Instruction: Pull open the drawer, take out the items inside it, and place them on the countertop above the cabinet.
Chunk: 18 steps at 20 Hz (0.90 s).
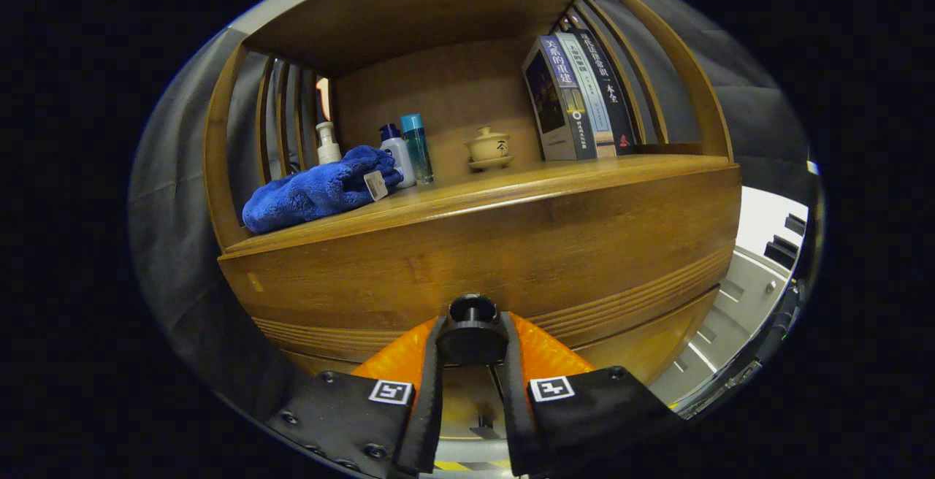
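A wooden cabinet with a broad drawer front (pixel 497 245) stands right before me. A round dark knob (pixel 472 333) juts from the drawer's lower middle. My gripper (pixel 472 344) is shut on that knob, one finger pressing each side of it. The drawer's inside is hidden behind its front. Above the drawer runs the countertop (pixel 555 176), a wooden shelf surface with a curved frame over it.
On the countertop lie a blue cloth (pixel 318 190) at the left, a white pump bottle (pixel 327 144), two small bottles (pixel 407 149), a lidded tea cup (pixel 489 147) on a saucer and leaning books (pixel 581 96) at the right. A pale floor (pixel 738 296) shows to the right.
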Each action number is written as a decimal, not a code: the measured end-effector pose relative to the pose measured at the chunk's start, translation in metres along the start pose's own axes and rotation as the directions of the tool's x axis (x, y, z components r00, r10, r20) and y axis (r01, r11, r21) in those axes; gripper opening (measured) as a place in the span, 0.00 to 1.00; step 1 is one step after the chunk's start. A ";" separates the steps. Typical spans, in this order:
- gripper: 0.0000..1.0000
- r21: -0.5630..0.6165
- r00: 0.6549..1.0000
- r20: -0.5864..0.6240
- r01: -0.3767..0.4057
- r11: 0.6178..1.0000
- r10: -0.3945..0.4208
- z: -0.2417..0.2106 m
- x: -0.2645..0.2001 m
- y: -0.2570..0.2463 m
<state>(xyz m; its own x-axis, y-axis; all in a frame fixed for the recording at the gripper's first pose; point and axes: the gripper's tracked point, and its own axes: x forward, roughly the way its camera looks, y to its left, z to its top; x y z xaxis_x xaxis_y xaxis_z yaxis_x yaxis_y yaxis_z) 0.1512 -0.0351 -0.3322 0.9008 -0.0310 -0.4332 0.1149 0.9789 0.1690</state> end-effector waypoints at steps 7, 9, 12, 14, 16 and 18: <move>0.20 -0.070 0.998 -0.017 0.064 0.995 -0.065 -0.034 -0.052 -0.017; 0.09 -0.111 0.994 0.030 0.111 0.988 -0.108 -0.046 -0.052 -0.039; 0.41 -0.124 0.999 -0.003 0.044 0.991 -0.044 -0.056 -0.064 -0.031; 0.55 -0.101 1.000 -0.002 0.011 0.995 -0.012 -0.049 -0.064 -0.028; 0.63 -0.064 1.000 0.028 -0.001 0.998 0.003 -0.034 -0.061 -0.022; 0.74 -0.040 0.999 0.036 -0.015 0.999 0.017 -0.022 -0.052 -0.015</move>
<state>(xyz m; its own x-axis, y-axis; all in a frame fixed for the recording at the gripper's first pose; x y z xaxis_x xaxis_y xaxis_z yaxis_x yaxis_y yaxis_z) 0.0933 -0.0434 -0.3312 0.9171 -0.0221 -0.3980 0.0846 0.9865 0.1403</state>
